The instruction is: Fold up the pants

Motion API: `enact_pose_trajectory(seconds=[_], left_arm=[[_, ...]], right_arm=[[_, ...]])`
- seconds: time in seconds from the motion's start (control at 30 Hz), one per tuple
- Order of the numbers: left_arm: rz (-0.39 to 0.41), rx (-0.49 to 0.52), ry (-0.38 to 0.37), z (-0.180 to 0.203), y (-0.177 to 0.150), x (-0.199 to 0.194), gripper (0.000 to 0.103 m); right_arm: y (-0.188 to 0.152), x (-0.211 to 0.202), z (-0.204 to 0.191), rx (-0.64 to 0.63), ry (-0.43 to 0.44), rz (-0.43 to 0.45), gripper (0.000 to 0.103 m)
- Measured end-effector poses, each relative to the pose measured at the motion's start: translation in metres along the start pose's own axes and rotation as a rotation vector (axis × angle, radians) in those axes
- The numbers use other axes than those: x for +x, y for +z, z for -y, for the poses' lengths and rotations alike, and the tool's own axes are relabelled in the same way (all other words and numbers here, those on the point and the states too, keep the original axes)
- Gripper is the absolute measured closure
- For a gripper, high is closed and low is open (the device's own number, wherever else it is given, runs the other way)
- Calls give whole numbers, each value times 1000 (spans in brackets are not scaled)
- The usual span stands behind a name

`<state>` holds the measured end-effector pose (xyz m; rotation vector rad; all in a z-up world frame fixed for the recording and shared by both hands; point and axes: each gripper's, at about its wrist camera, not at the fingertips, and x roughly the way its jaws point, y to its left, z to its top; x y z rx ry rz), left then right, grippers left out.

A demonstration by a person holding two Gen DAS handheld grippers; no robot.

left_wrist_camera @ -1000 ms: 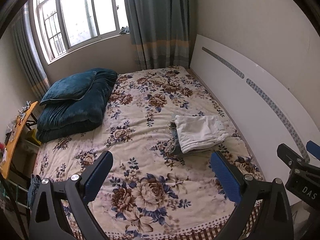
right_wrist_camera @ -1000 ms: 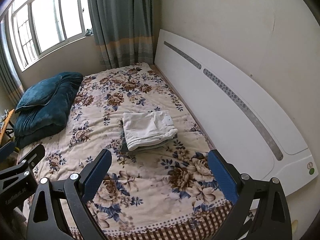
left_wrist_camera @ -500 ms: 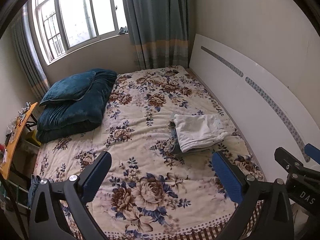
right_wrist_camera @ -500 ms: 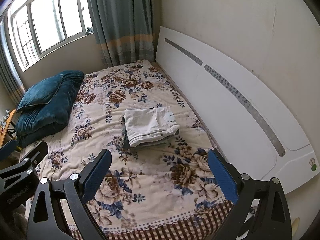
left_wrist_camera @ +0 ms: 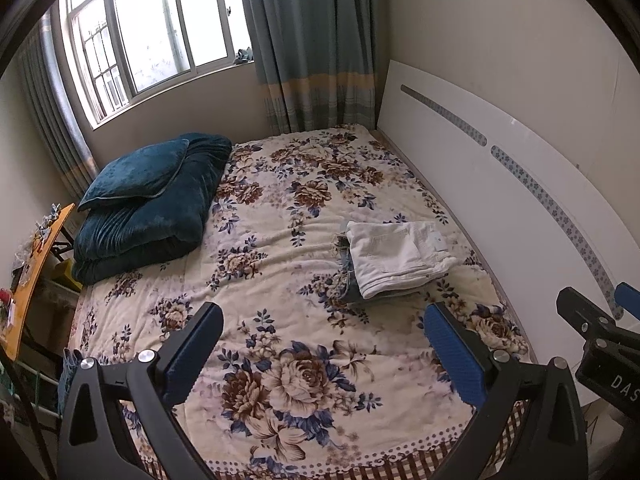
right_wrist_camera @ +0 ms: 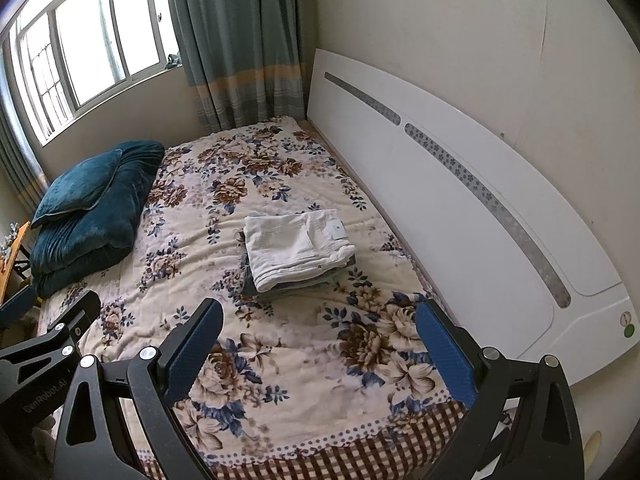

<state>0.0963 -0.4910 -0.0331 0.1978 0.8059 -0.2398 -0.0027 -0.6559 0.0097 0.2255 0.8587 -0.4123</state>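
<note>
White folded pants (left_wrist_camera: pixel 398 254) lie on top of a small stack of folded dark and denim garments (left_wrist_camera: pixel 347 280) on the floral bed cover (left_wrist_camera: pixel 280 264), near the headboard side. The stack also shows in the right wrist view (right_wrist_camera: pixel 296 248). My left gripper (left_wrist_camera: pixel 322 334) is open and empty, held above the foot end of the bed, well short of the stack. My right gripper (right_wrist_camera: pixel 320 330) is open and empty, also above the foot end. Each gripper shows at the edge of the other's view.
A folded dark teal quilt with a pillow on it (left_wrist_camera: pixel 148 208) lies at the far left of the bed. A white headboard (left_wrist_camera: pixel 500 184) runs along the right. A window (left_wrist_camera: pixel 152 40) and curtains (left_wrist_camera: pixel 312 48) are behind. An orange side table (left_wrist_camera: pixel 36 272) stands at the left.
Both grippers have drawn slightly back from the bed and stay open. The folded stack has not moved.
</note>
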Motion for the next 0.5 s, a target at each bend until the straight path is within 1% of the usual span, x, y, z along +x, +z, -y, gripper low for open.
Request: enact_pose_trajectory(seconds=[0.3, 0.5], left_arm=[[-7, 0, 9, 2, -6, 1, 0], [8, -8, 17, 0, -9, 0, 0]], right_arm=[[-6, -1, 7, 5, 0, -8, 3], [-9, 0, 10, 4, -2, -14, 3]])
